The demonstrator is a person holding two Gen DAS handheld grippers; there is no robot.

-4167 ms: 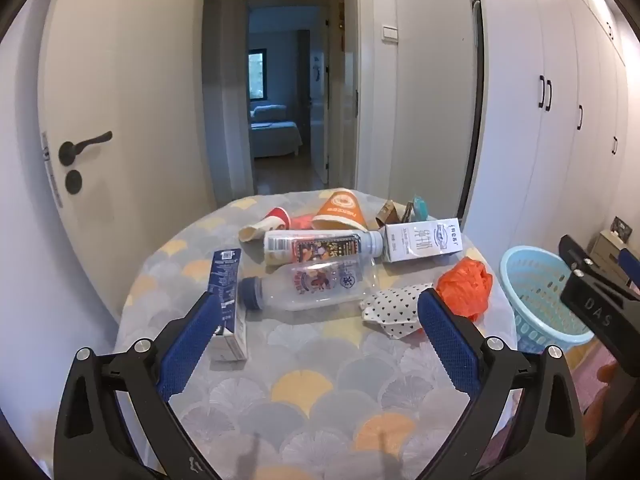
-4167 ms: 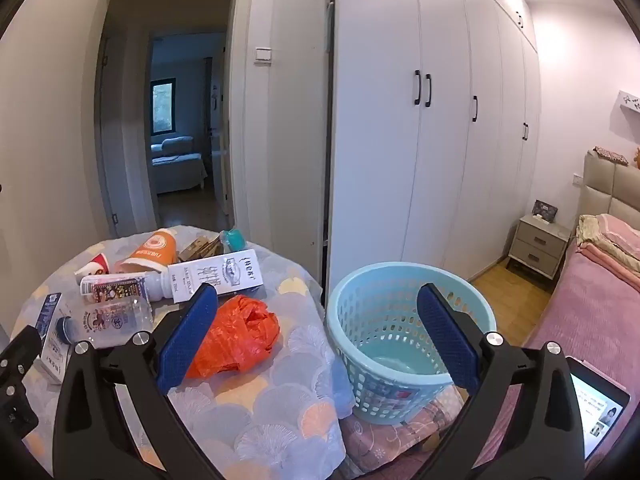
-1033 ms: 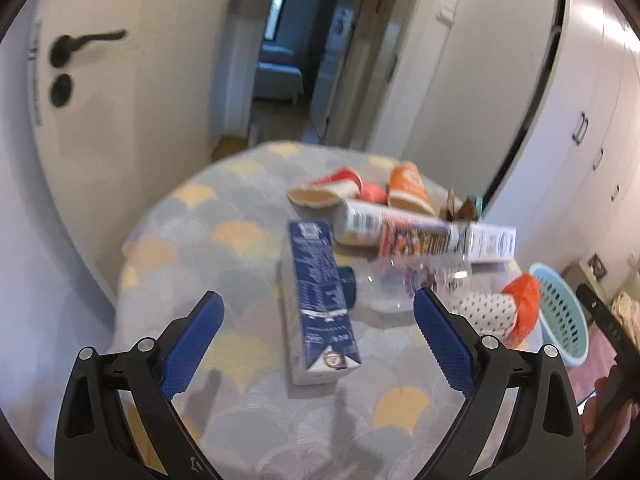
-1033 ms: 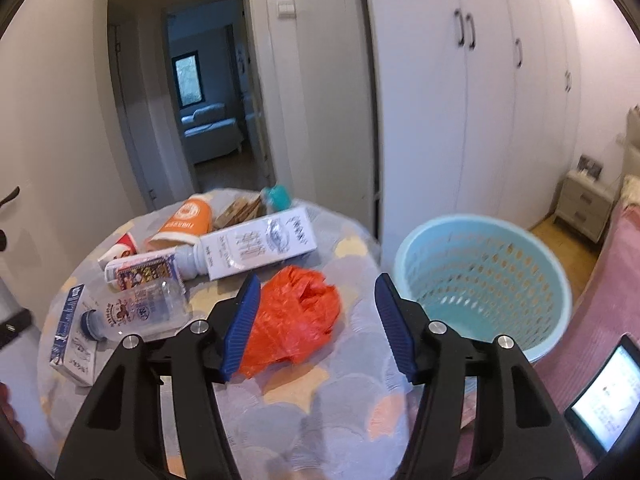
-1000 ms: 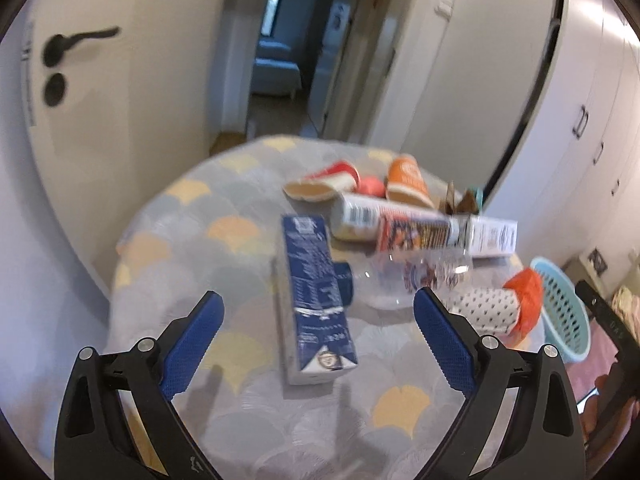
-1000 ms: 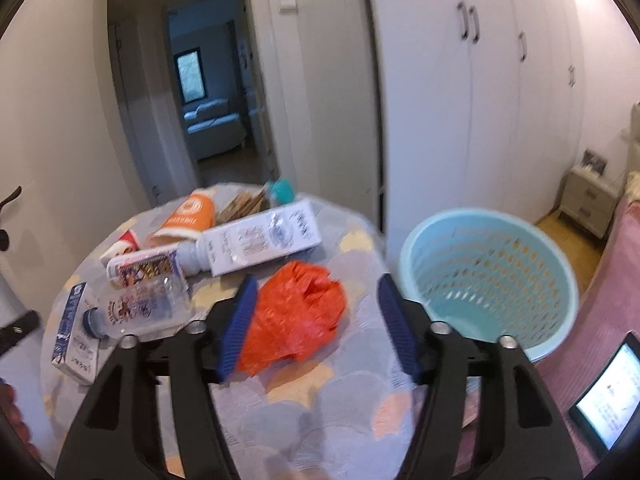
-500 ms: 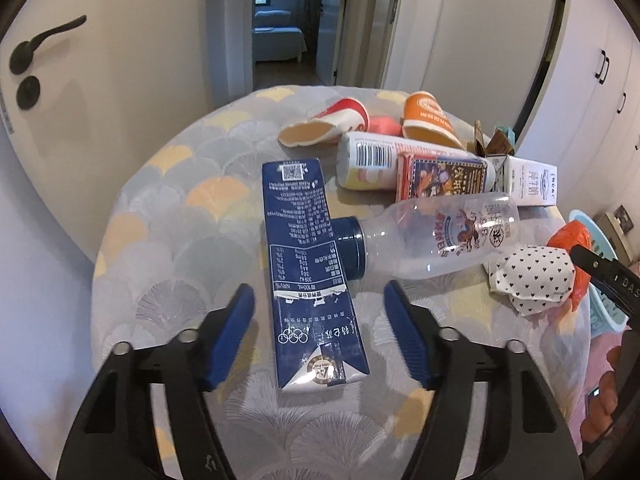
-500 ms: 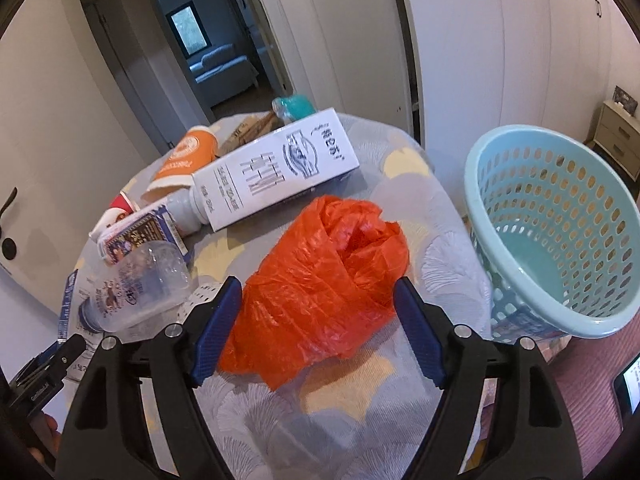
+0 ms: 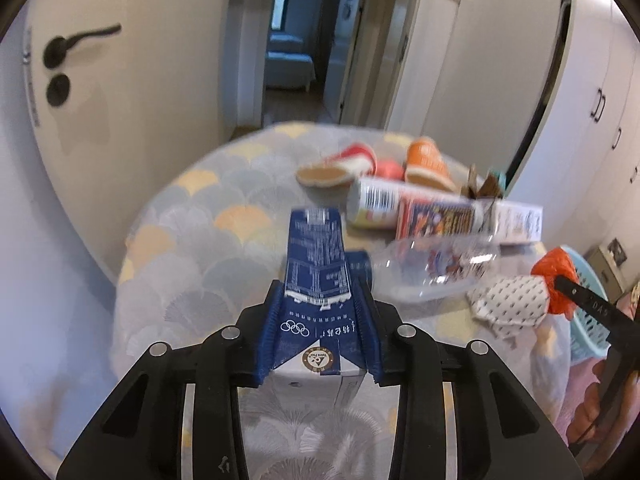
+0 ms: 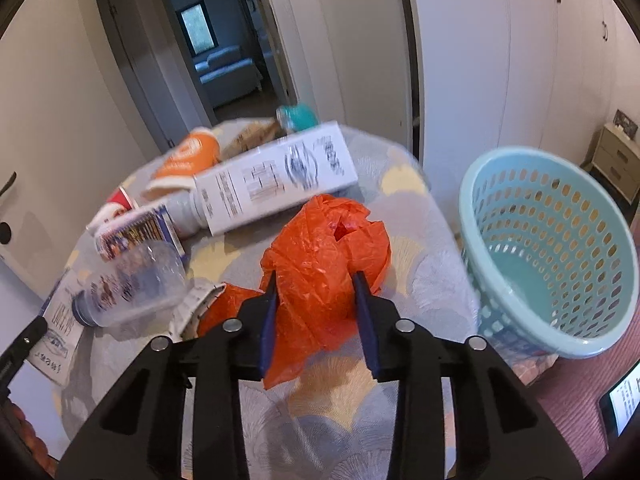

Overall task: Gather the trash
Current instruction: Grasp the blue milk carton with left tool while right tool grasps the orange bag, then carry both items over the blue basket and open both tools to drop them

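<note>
Left gripper (image 9: 320, 312) closing on blue carton (image 9: 316, 264).
Right gripper (image 10: 316, 300) closing around orange bag (image 10: 328, 248), beside basket (image 10: 552, 200).

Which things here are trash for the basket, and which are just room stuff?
Job: blue carton in left gripper; orange bag in right gripper; clear bottle; white box; orange cup; basket.

Not: door handle; nightstand; wardrobe.
</note>
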